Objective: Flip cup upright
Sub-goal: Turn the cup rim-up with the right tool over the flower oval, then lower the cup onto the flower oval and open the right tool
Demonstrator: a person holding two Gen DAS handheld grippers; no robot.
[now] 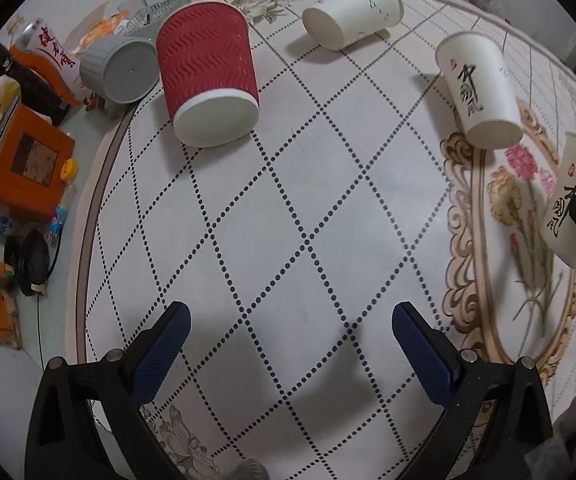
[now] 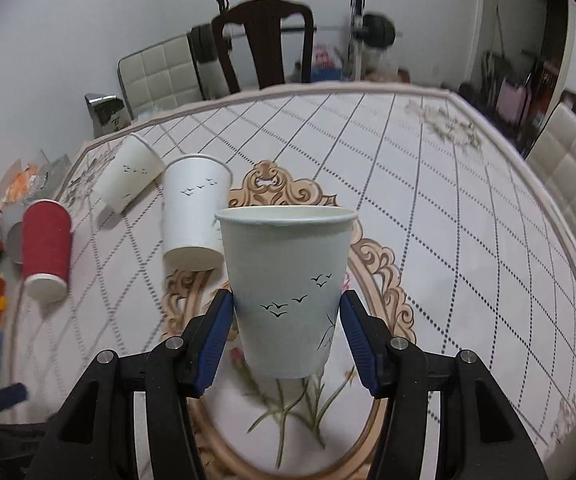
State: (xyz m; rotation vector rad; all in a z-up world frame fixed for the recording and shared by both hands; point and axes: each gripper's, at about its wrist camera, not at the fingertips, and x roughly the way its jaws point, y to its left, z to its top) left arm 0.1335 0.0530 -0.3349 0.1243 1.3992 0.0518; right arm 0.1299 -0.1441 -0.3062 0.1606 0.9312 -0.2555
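Note:
My right gripper (image 2: 286,312) is shut on a white paper cup with bird print (image 2: 288,284), held upright, mouth up, above the table. The same cup shows at the right edge of the left wrist view (image 1: 575,200). My left gripper (image 1: 289,320) is open and empty over the tablecloth. A red ribbed cup (image 1: 208,76) (image 2: 46,250), a white cup with calligraphy (image 1: 479,92) (image 2: 194,212) and a white cup further back (image 1: 351,12) (image 2: 130,178) lie on their sides. A grey cup (image 1: 120,68) lies left of the red one.
The table has a patterned cloth (image 1: 288,220) with a floral oval (image 2: 383,280). Orange boxes (image 1: 28,164), packets and a cable lie off the cloth at the left. A dark chair (image 2: 264,44) and weights stand behind the table.

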